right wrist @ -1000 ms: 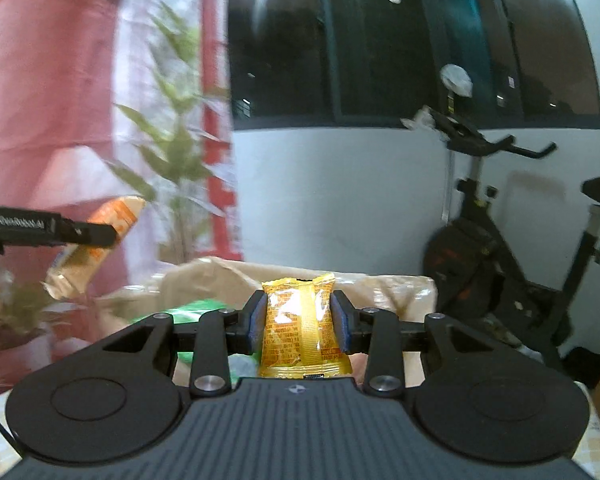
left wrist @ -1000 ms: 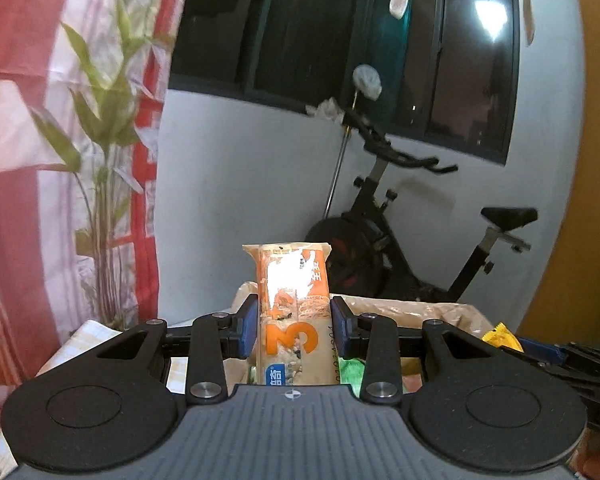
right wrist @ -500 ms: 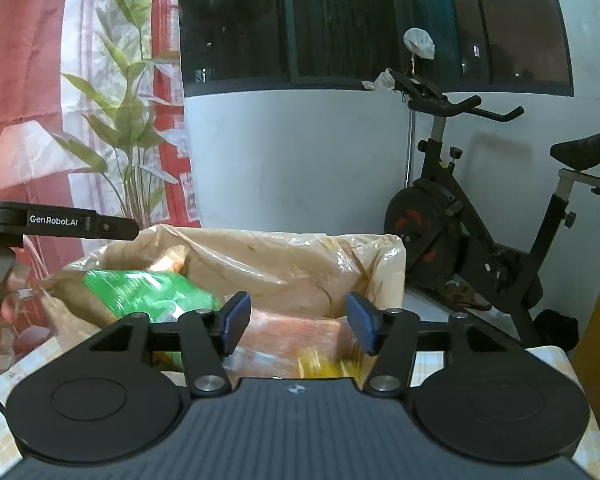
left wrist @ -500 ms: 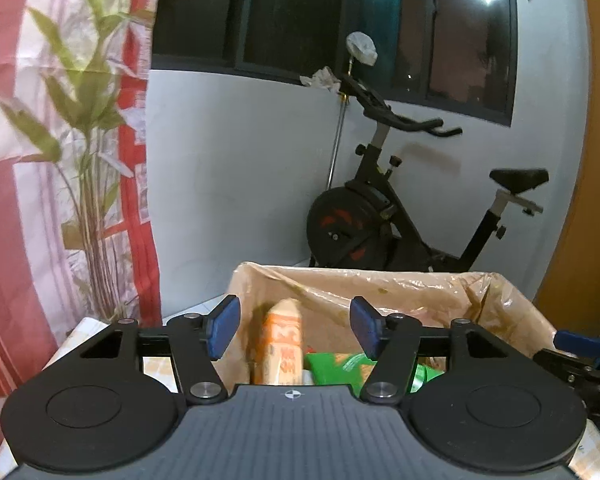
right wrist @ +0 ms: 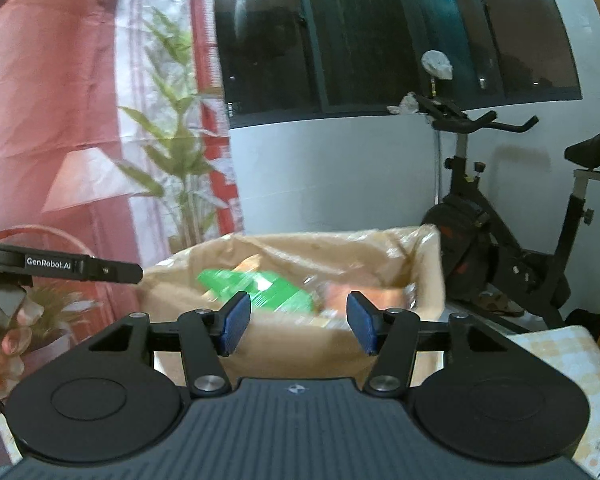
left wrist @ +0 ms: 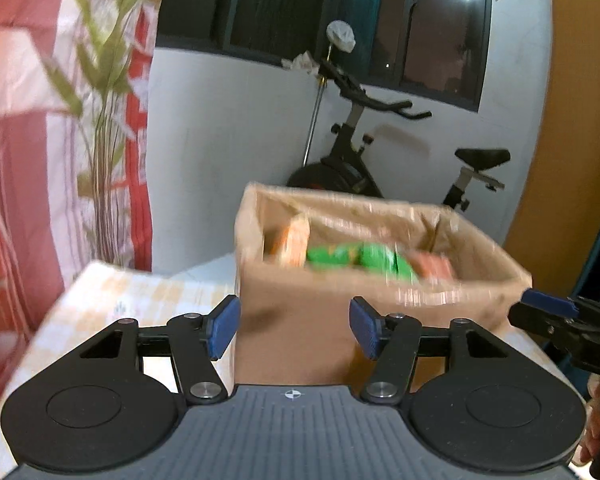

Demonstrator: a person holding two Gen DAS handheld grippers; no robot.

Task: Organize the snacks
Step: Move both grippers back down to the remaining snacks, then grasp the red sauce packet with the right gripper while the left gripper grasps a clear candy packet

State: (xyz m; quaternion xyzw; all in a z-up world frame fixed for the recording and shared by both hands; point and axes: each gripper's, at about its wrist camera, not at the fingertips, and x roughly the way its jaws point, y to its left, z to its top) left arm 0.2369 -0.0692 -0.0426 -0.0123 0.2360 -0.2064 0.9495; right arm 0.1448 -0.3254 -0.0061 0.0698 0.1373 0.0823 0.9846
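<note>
Left wrist view: our left gripper (left wrist: 294, 330) faces the cardboard box (left wrist: 300, 336), which stands on the checked bench (left wrist: 148, 292). Its fingers (left wrist: 223, 330) have just been opening and now stand spread with nothing between them; only the box wall shows through the gap. Inside the box we see the snacks: an orange-and-white packet (left wrist: 294, 240) leaning upright against the left wall, green packets (left wrist: 356, 258) lying in the middle, and a reddish-orange packet (left wrist: 434, 266) to the right, all blurred. The tip of our right gripper (left wrist: 548, 306) enters at the right edge, beside the box's near right corner. An exercise bike (left wrist: 356, 168) stands by the wall behind.

Right wrist view: our right gripper (right wrist: 298, 322) also looks over the near rim of the box (right wrist: 300, 344). Its fingers (right wrist: 236, 322) have likewise just been opening and are spread and empty. Beyond them lie a green packet (right wrist: 256, 286) and an orange packet (right wrist: 364, 294). The left gripper (right wrist: 80, 268) reaches in from the left edge, carried by a hand (right wrist: 4, 348).

We judge the packets light, soft and crinkly, with slick film wrappers that can slide between the pads. A hold across the flat faces near mid-length, or on a crimped end seal, should suit, with gentle pressure, since brittle contents would crush.
</note>
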